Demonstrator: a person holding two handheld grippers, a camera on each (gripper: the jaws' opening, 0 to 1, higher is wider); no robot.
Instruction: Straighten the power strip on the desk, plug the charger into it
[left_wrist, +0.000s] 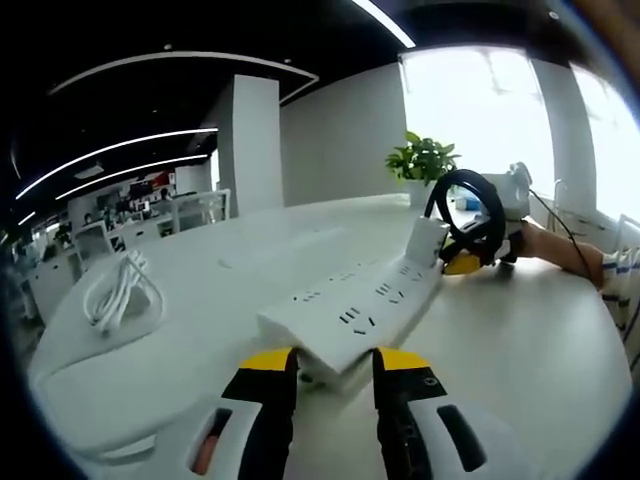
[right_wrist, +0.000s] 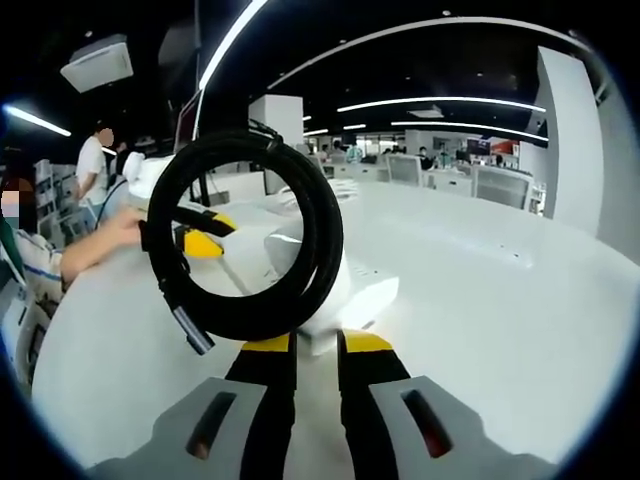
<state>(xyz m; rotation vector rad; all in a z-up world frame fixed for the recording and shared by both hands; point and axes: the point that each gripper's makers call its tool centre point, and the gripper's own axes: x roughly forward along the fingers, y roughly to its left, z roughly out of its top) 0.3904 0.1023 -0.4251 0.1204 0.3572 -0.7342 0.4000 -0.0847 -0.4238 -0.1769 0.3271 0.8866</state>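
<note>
Both jaws clamp the power strip (left_wrist: 355, 310) ends — black cable coil (right_wrist: 255, 235) blocks view.

Both pictures are bright and mostly sharp. In the left gripper view, strong daylight pours through the window (left_wrist: 510, 110) at the upper right and washes it out to plain white. Long ceiling lights (right_wrist: 440, 100) glow as thin white lines across the dark ceiling. The white desk (right_wrist: 500, 300) shines softly, with small gray shadows. Straight lines bend into curves near the edges. Far-off things look a little fuzzy.
</note>
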